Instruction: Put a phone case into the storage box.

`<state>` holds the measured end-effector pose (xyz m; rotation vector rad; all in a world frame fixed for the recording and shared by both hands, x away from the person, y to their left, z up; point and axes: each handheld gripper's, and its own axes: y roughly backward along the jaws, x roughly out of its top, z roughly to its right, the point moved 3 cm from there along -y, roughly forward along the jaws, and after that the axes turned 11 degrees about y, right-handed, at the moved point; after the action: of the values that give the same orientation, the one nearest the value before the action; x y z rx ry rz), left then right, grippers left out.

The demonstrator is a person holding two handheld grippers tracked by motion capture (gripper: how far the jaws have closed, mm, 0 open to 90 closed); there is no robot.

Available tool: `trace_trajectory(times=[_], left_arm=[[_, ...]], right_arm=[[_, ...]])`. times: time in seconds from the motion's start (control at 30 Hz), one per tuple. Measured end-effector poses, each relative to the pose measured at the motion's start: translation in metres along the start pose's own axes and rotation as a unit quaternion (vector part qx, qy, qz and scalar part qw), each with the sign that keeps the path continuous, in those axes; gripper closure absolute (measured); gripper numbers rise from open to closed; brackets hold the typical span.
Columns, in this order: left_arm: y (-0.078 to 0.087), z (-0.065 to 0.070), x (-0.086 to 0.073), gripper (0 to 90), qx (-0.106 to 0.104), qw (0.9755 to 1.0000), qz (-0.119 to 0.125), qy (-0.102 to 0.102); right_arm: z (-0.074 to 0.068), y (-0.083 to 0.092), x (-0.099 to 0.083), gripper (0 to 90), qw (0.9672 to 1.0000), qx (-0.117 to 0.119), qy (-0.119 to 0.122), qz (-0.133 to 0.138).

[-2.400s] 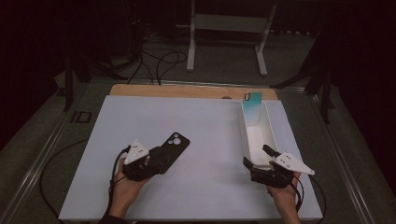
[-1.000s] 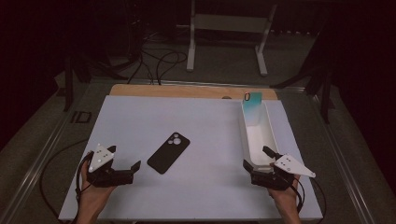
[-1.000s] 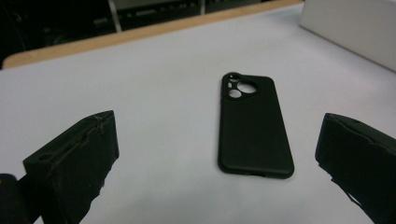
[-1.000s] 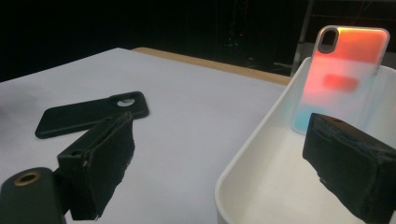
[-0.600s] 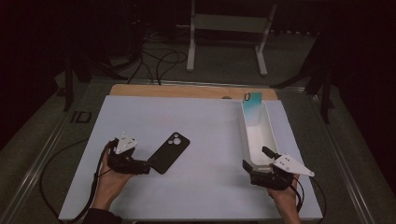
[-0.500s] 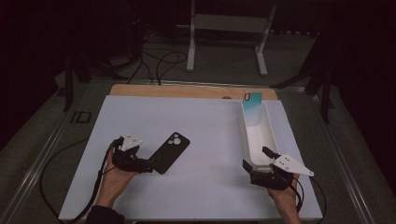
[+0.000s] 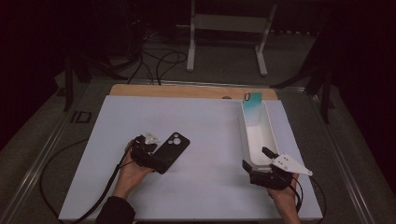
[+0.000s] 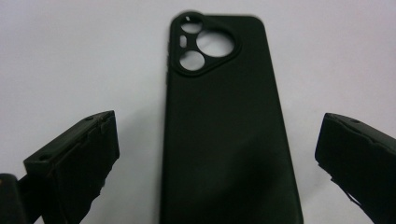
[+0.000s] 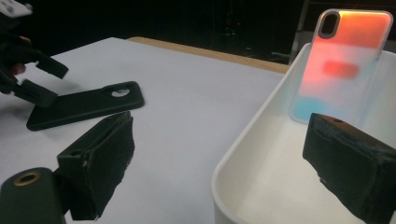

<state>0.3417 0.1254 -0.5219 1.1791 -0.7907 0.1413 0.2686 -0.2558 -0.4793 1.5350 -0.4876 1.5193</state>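
Lying flat on the white table mat (image 7: 210, 126), a black phone case (image 7: 169, 151) rests left of centre, its back facing up and its camera cut-outs at the far end. From the left gripper view the phone case (image 8: 224, 130) runs lengthwise straight ahead, with one large round opening and smaller ones grouped at its top corner.

At the case's near end sits the left gripper (image 7: 152, 157), held in the person's left hand (image 7: 133, 168). Its two black jaws stand wide apart, one on each side of the case's near end, and the left gripper (image 8: 215, 154) shows clear white surface between each jaw and the case, so it is not clamped on anything.

Well apart to the right stands a long white tray (image 7: 256, 135), running from near to far. Propped upright against its far wall is a second phone case (image 7: 252, 106), teal from the high view; from the right gripper view this translucent case (image 9: 343, 65) glows orange and pink above with pale blue below.

Just at the tray's near end is the right gripper (image 7: 261, 165), held in the person's right hand (image 7: 285, 196) and topped by a grey three-cornered plate. Its jaws are also spread; in its own view the right gripper (image 9: 219, 158) has the tray's near left rim (image 9: 252, 135) between them, one jaw outside the tray and the other over its inside, gripping nothing.
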Motion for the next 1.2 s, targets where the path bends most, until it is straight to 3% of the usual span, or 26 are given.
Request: trace_trajectory(times=[0.47,0.77,1.03,1.2], left_arm=[[-0.027,0.005,-0.003,5.5,0.000,0.9990,-0.041,-0.015],[-0.028,0.007,-0.002,7.4,0.009,0.9986,-0.051,-0.013],[-0.027,0.009,0.002,12.5,0.022,0.9969,-0.075,-0.008],[-0.026,0.012,0.000,13.9,0.029,0.9972,-0.070,-0.004]], right_arm=[[0.001,0.000,-0.001,8.7,1.0000,-0.002,-0.001,0.001],[0.001,0.000,0.000,8.7,1.0000,-0.002,0.001,0.000],[0.000,0.001,0.000,8.7,1.0000,-0.001,0.001,0.001],[-0.001,0.000,0.001,8.7,1.0000,0.000,0.003,0.000]])
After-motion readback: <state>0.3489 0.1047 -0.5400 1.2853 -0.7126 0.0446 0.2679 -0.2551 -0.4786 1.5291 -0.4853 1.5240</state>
